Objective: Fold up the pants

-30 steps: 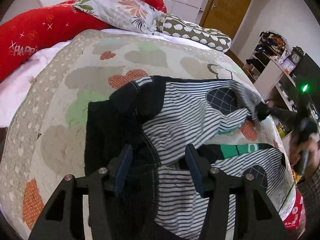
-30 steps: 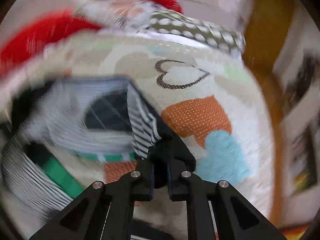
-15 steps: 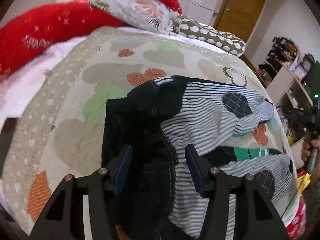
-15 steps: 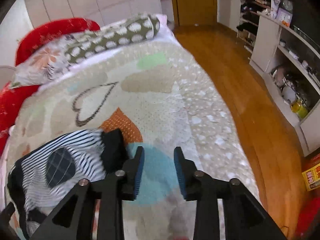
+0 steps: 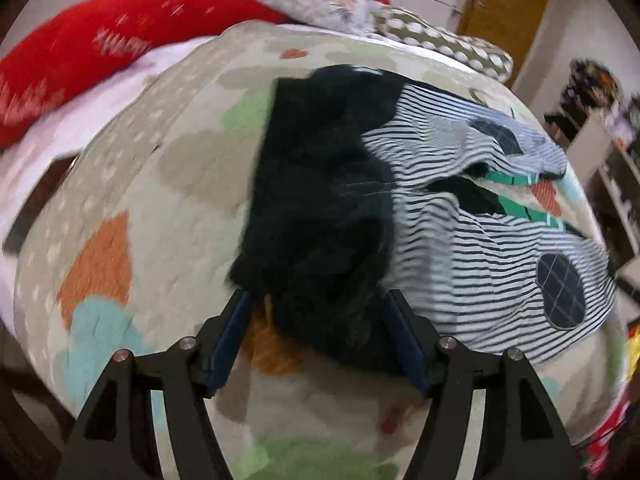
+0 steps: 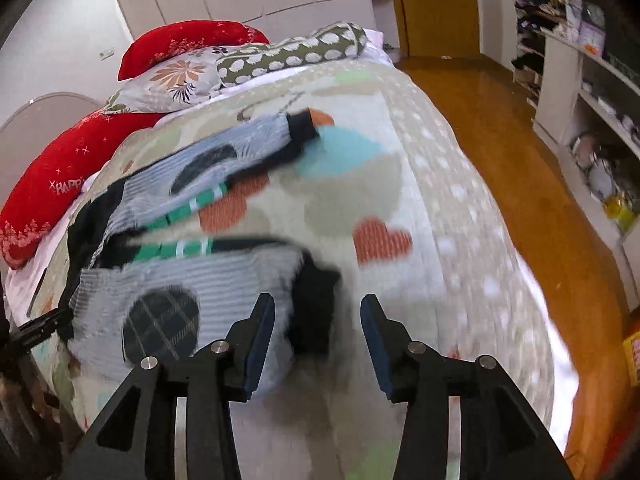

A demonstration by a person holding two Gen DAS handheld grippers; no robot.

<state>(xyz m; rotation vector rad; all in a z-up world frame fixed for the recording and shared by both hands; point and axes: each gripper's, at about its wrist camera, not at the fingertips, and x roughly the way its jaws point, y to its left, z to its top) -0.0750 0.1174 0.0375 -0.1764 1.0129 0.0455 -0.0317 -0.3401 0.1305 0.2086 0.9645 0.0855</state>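
Note:
The pants (image 5: 460,216) lie spread on the bed, with a black waist part, black-and-white striped legs, dark checked knee patches and green side stripes. In the right wrist view the pants (image 6: 192,280) lie with both legs apart and black cuffs toward me. My left gripper (image 5: 316,312) is open, its fingers on either side of the near corner of the black waist. My right gripper (image 6: 318,320) is open just above the black cuff (image 6: 316,300) of the near leg. The left gripper shows at the left edge of the right wrist view (image 6: 36,332).
The bed has a beige quilt with coloured hearts (image 6: 384,240). Red, floral and spotted pillows (image 6: 224,60) lie at its head. A wooden floor (image 6: 520,160) and white shelves (image 6: 580,92) full of items run along the bed's right side.
My right gripper let go of the far leg's cuff, opened and moved to the near leg's cuff. My left gripper drew back to the near edge of the waist, still open.

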